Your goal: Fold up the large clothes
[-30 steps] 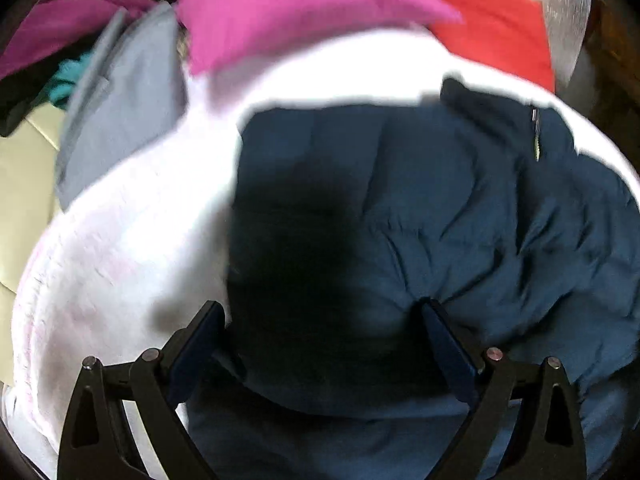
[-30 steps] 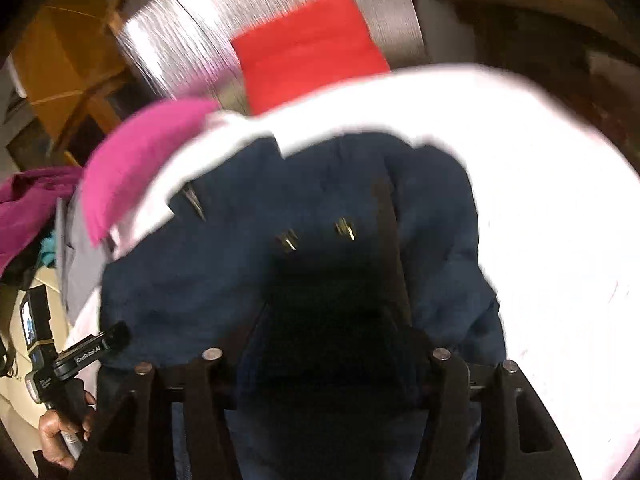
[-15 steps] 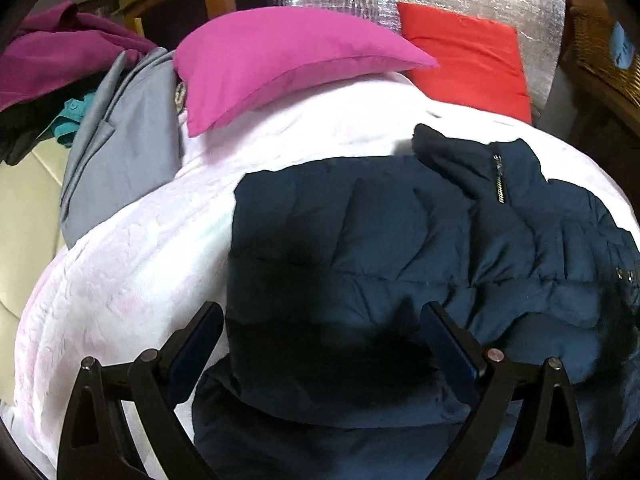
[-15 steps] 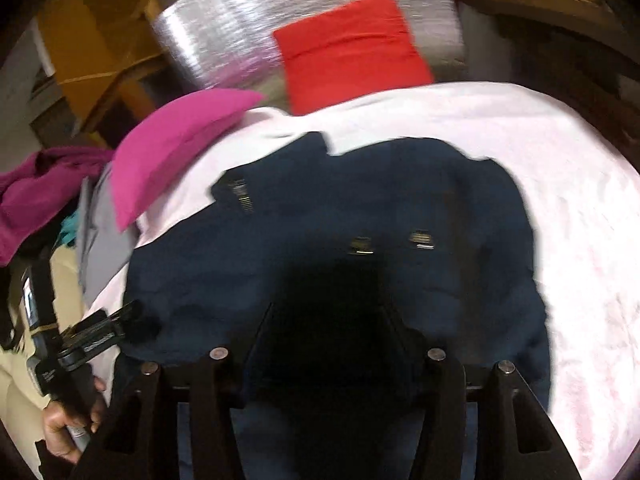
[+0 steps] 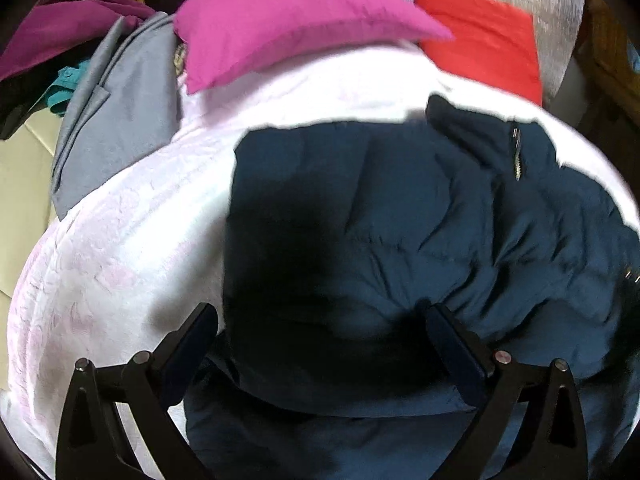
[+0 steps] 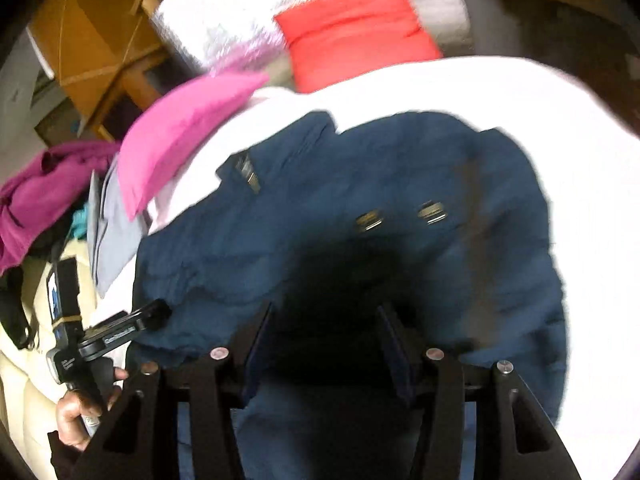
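Bedding: white cover (image 5: 120, 248) spread below the claw.
Headboard: silver quilted panel (image 6: 224, 12), far ahead.
Furniture: wooden frame (image 6: 92, 40), ahead-left.

1 navy puffer jacket (image 5: 400, 240), 2 metal snaps (image 6: 370, 219) on it, 1 zipper (image 5: 517, 152). 2 pillows: 1 pink pillow (image 5: 288, 20), 1 red pillow (image 5: 484, 32). 1 white blanket (image 5: 120, 240). 1 grey garment (image 5: 120, 112), 1 magenta garment (image 6: 36, 192) (side pile too jumbled to count further).

A home bedroom: a bed (image 5: 120, 240) under a pale pink cover, a pink pillow (image 5: 288, 20), a red cushion (image 6: 352, 28), heaped clothes (image 6: 40, 188), wooden furniture (image 6: 92, 40).
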